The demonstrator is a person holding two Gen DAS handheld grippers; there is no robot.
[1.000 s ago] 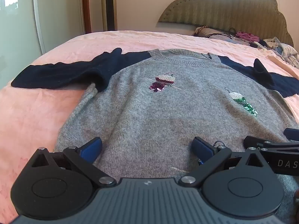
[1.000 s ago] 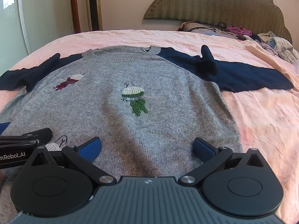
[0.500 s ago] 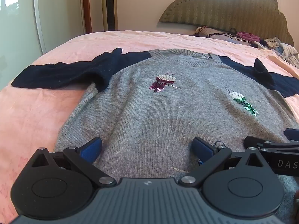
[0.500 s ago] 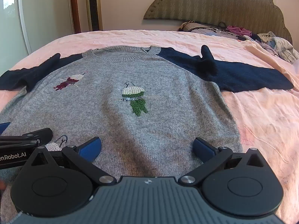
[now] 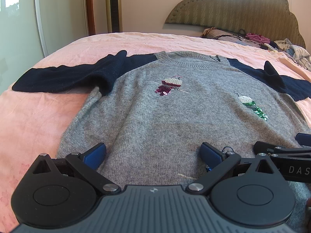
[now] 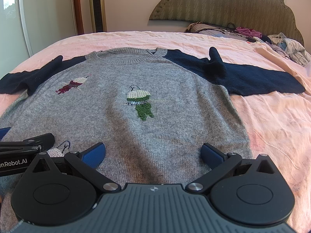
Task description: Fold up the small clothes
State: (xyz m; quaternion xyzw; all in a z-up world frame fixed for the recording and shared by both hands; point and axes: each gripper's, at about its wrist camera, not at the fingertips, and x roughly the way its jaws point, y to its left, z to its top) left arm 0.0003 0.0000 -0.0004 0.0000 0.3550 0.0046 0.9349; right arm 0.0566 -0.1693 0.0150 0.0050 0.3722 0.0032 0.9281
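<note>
A small grey sweater with navy sleeves and sequin birds lies flat, front up, on the pink bed; it also shows in the right wrist view. Its left sleeve and right sleeve are spread sideways. My left gripper is open and empty, low over the sweater's near hem at its left half. My right gripper is open and empty over the hem's right half. Each gripper's side shows at the edge of the other's view.
The pink bedsheet surrounds the sweater. A heap of other clothes and a hanger lies by the padded headboard at the far right. A tower fan and a glass door stand beyond the bed.
</note>
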